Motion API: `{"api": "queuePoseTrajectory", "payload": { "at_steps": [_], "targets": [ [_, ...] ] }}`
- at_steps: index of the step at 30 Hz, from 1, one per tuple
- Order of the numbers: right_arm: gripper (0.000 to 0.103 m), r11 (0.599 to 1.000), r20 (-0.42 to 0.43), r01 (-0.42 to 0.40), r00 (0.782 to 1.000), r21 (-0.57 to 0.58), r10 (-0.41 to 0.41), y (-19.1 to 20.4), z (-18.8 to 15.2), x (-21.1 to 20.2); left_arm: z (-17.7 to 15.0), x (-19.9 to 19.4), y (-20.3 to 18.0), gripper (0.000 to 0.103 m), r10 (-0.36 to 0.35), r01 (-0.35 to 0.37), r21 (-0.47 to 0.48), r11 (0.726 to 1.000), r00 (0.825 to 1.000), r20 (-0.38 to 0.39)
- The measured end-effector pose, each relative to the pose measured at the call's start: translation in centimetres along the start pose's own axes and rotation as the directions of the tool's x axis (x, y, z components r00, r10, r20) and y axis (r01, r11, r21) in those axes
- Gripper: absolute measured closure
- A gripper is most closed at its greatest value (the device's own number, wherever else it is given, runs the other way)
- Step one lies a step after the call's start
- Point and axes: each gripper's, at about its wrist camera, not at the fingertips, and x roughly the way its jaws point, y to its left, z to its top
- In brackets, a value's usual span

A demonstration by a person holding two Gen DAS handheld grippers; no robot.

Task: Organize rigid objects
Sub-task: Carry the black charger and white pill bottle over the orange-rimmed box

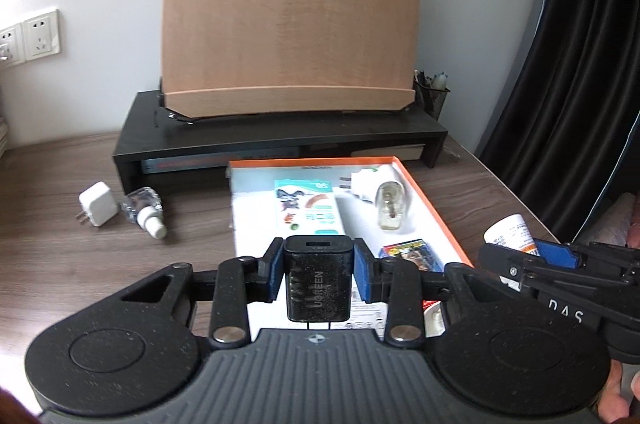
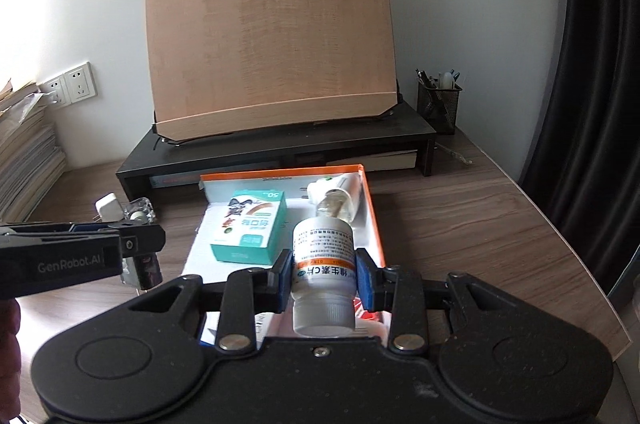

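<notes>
Two grippers are in view, each loaded. The left gripper [image 1: 319, 270] has its blue pads clamped on one black charger [image 1: 319, 280], marked "UGREEN", prongs toward the camera. The right gripper [image 2: 323, 274] is clamped on one white pill bottle [image 2: 323, 266] with a Chinese label, cap toward the camera.

Ahead of both sets of fingers lies one orange-rimmed tray [image 1: 436, 208] on the wooden desk [image 1: 80, 264]. It holds one teal box [image 2: 250, 228] printed "50", one white plug-in unit with a clear bottle [image 1: 380, 198], and one small colourful pack [image 1: 412, 252] just beyond the left gripper's right finger.

Outside the tray, left of the left fingers, lie one white charger [image 1: 97, 204] and one clear spray bottle [image 1: 146, 210], touching or nearly so.

Beyond the tray stand one black riser [image 1: 280, 136], one wooden book stand [image 1: 290, 36] and one mesh pen cup [image 2: 439, 106]. The left gripper's housing reads "GenRobot.AI" in the right wrist view.
</notes>
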Motion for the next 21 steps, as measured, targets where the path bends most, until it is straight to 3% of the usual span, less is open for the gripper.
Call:
{"api": "queuePoseTrajectory", "payload": {
  "at_steps": [21],
  "targets": [
    [0.063, 0.999, -0.026, -0.052, 0.998, -0.003, 0.052, -2.1, 0.9, 2.3, -0.1, 2.3, -2.5, 0.067, -0.005, 0.004, -0.01, 1.0, 0.998, -0.059]
  ]
}}
